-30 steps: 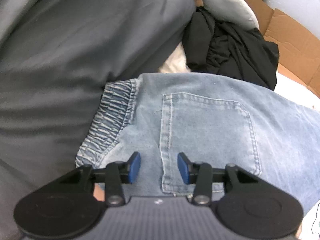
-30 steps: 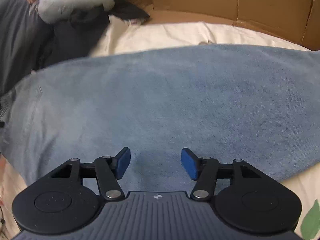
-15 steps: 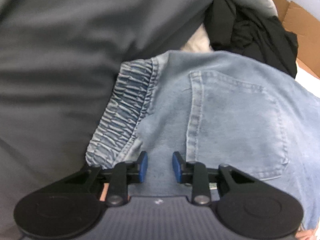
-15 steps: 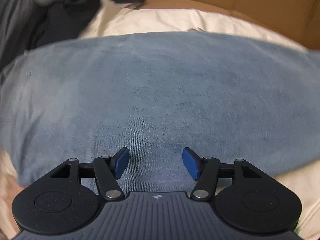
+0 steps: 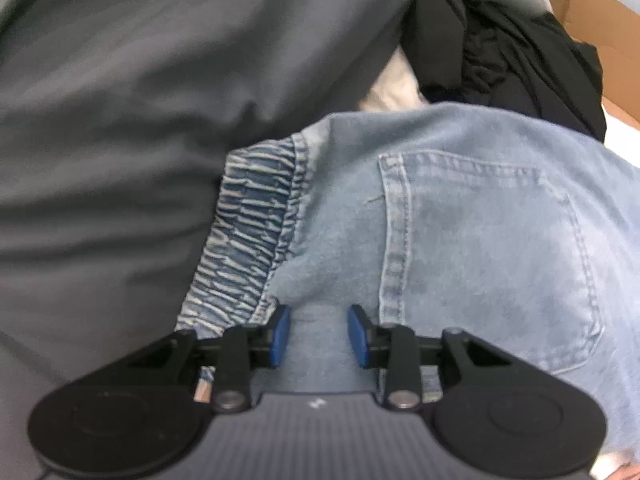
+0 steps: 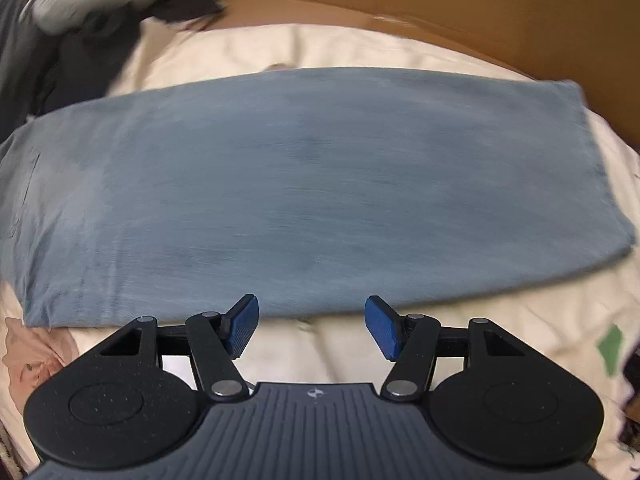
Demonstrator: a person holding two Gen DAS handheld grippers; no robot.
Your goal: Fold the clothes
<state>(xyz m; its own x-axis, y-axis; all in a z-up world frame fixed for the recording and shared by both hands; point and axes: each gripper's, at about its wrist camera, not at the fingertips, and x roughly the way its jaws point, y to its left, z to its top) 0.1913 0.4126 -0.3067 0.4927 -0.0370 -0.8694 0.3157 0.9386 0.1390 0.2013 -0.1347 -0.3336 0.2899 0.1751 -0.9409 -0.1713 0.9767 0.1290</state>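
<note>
Light blue jeans (image 5: 480, 240) lie flat on a cream bedsheet (image 6: 320, 44). In the left wrist view I see the elastic waistband (image 5: 248, 248) and a back pocket (image 5: 488, 256). My left gripper (image 5: 319, 334) points down at the denim between waistband and pocket. Its jaws are opening, with denim showing in the gap and the pads not pressing on it. In the right wrist view the folded leg of the jeans (image 6: 304, 184) stretches across, with its hem end (image 6: 592, 160) at the right. My right gripper (image 6: 312, 328) is open over the sheet, just short of the leg's near edge.
A large dark grey cloth (image 5: 140, 120) lies against the waistband on the left. A crumpled black garment (image 5: 504, 60) sits beyond the jeans. Cardboard (image 6: 440, 8) walls the far side of the bed. Grey and dark clothes (image 6: 92, 4) are heaped at the far left.
The left jaws narrowed, then widened again, and the waistband now sits closer to them. The right gripper slid off the denim to the sheet at its near edge; the hem came into view.
</note>
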